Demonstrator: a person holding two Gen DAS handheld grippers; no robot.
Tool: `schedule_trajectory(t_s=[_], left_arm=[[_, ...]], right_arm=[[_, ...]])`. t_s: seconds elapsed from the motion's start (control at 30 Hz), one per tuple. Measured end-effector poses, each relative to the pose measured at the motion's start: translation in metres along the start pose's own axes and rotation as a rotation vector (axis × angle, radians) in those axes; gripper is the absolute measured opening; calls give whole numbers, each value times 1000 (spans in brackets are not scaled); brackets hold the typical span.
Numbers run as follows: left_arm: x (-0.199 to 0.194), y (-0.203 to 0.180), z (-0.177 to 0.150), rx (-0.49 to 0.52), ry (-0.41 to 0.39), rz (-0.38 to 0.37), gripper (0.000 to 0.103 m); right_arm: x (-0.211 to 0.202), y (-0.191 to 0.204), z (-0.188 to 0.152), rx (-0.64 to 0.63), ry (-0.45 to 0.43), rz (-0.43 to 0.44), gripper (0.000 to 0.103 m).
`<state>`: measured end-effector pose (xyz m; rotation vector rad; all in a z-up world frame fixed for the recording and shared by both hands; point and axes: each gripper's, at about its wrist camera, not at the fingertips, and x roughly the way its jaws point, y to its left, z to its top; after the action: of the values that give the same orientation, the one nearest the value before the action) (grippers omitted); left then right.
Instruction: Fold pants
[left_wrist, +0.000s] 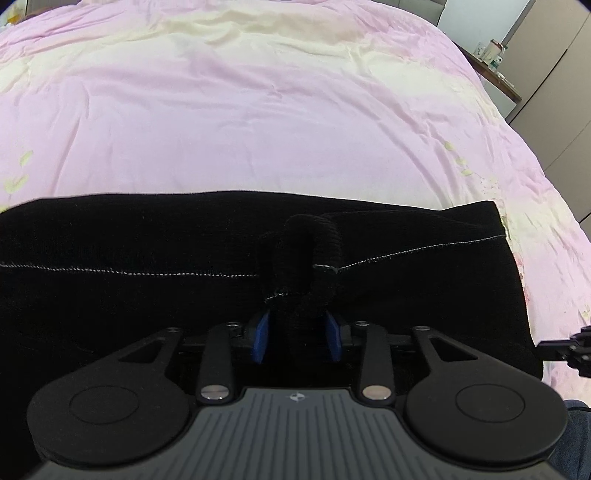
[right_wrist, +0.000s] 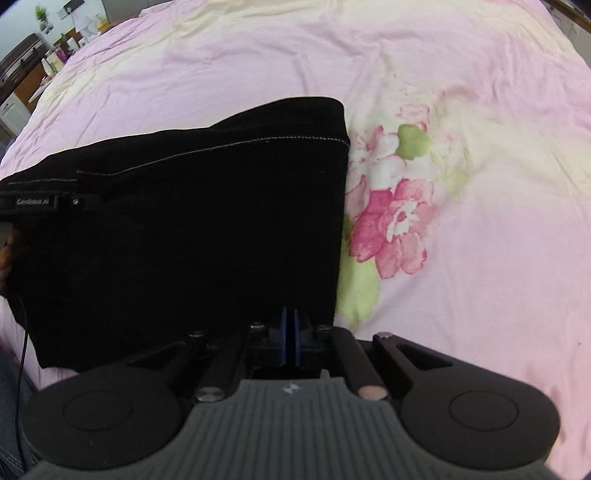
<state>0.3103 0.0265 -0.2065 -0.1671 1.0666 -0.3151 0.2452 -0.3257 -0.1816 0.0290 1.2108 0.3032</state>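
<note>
The black pants (left_wrist: 147, 251) lie folded on the pink bedspread (left_wrist: 258, 110), with white stitching lines running across them. My left gripper (left_wrist: 295, 334) has its blue pads (left_wrist: 260, 338) shut on a bunched black loop of the pants cloth at the near edge. In the right wrist view the pants (right_wrist: 184, 229) fill the left half. My right gripper (right_wrist: 290, 332) is shut, its blue pads (right_wrist: 283, 332) pressed together at the pants' near right corner. Whether cloth lies between them is hidden. The left gripper's side (right_wrist: 44, 202) shows at the far left.
The bed's floral print (right_wrist: 395, 221) lies right of the pants. A bedside table with cups (left_wrist: 491, 55) stands at the back right beside wardrobe doors. A counter with bottles and a plant (right_wrist: 55, 48) shows beyond the bed's far left. The right gripper's tip (left_wrist: 569, 347) pokes in at the right.
</note>
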Motion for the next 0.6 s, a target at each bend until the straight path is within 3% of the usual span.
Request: schedule_trajectory(t_s=[0.17, 0.23, 0.3, 0.43, 0.6], left_arm=[[-29, -8, -8, 32, -26, 6, 41], [-39, -10, -16, 24, -37, -6, 47], [-36, -13, -23, 16, -23, 21, 47], [-14, -11, -33, 0, 7, 82, 61], [-21, -11, -32, -22, 3, 88, 60]], right_arm=[[-15, 7, -27, -25, 17, 6, 2], [-7, 9, -37, -21, 36, -1, 2], [8, 10, -44, -21, 59, -15, 0], [27, 11, -43, -20, 135, -28, 0], [32, 15, -41, -57, 154, -42, 0]])
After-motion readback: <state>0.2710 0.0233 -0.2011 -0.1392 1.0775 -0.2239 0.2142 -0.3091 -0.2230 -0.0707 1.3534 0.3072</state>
